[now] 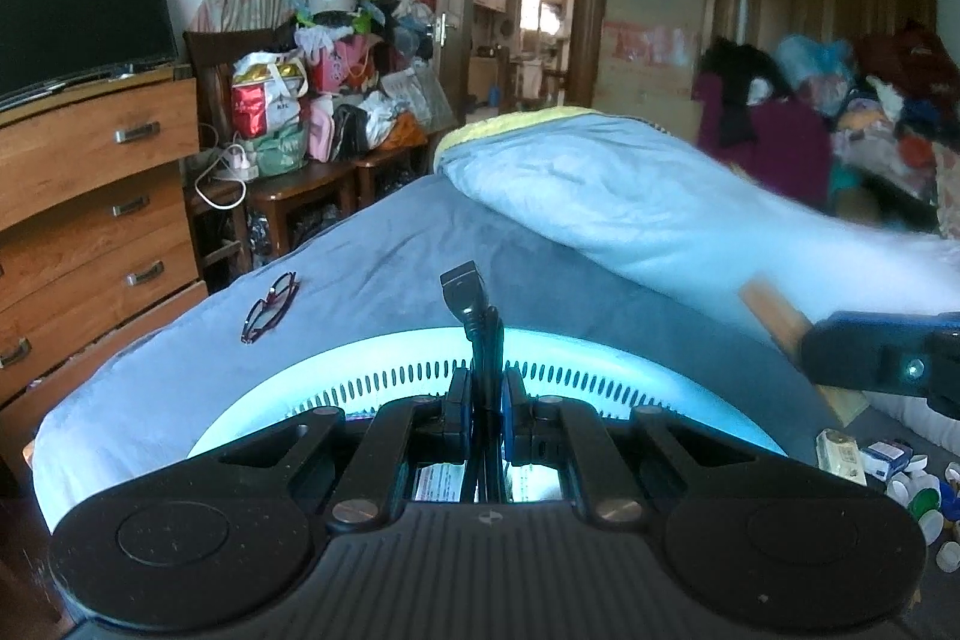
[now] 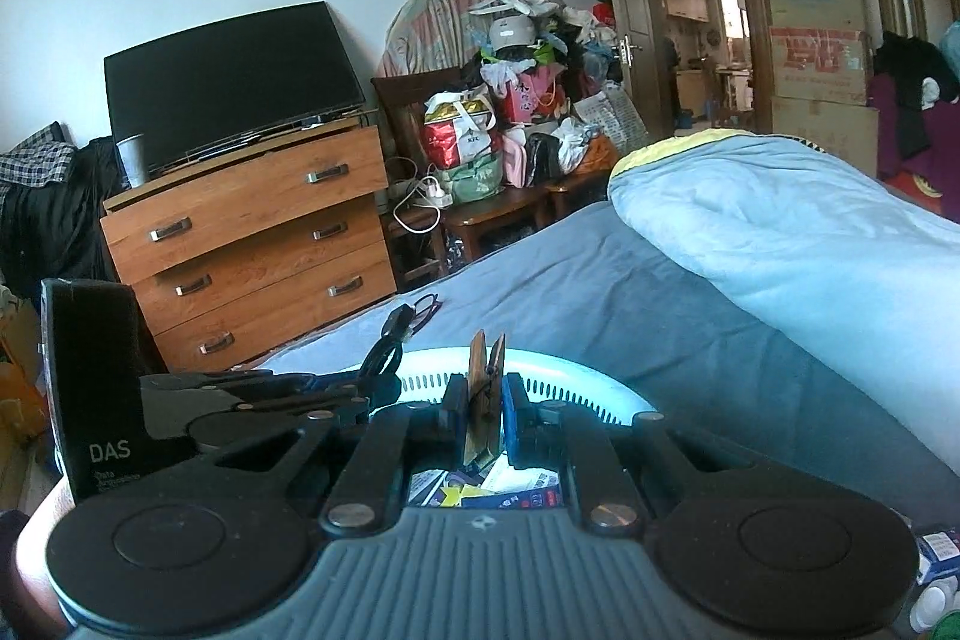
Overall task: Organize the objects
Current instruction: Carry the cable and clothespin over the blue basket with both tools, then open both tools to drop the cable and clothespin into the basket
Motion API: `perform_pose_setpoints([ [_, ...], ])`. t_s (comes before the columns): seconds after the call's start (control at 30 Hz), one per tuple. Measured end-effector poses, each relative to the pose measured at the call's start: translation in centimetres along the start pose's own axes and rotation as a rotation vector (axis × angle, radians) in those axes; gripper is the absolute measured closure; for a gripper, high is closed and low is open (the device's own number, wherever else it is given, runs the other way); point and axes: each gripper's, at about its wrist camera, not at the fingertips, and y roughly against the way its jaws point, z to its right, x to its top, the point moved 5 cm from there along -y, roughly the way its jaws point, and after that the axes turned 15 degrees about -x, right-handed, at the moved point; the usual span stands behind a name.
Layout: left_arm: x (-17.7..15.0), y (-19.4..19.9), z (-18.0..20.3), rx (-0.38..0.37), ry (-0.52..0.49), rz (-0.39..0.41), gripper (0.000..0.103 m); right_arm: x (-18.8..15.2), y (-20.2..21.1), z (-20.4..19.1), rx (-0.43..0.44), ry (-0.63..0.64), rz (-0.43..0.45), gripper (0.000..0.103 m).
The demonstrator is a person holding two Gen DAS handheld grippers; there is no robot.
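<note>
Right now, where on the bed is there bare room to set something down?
Free: the blue sheet between the basket rim and the rolled duvet, and the stretch in front of the glasses. Crowded: inside the basket, where the left gripper holds a cable and the right gripper a clothespin.

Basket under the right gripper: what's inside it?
Between the right gripper's arms, the basket shows a jumble of small packets and papers. The rest of its contents is hidden behind the gripper body.

One basket, one black cable, one wooden clothespin, one pair of glasses.
</note>
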Motion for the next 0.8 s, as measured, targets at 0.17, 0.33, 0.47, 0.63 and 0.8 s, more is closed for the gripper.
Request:
perform_pose_setpoints([
  [0.17, -0.3, -0.3, 0.1, -0.001, 0.001, -0.006, 0.092, -0.1, -0.2, -0.4, 0.001, 0.002, -0.004, 0.09],
  [0.33, -0.7, -0.4, 0.0, -0.003, 0.003, -0.012, 0.092, -0.2, -0.4, -0.9, 0.004, 0.006, -0.004, 0.09],
  [0.47, -0.7, -0.6, -0.2, -0.002, 0.004, -0.016, 0.091, -0.4, -0.5, -1.0, 0.005, 0.007, -0.01, 0.09],
  [0.63, -0.9, -0.8, -0.5, 0.003, 0.009, -0.025, 0.091, -0.6, -0.9, -1.2, 0.004, 0.008, -0.018, 0.09],
  [0.8, -1.0, -0.8, -0.8, 0.018, 0.008, -0.022, 0.06, -1.0, -1.3, -1.0, 0.0, 0.005, -0.021, 0.078],
])
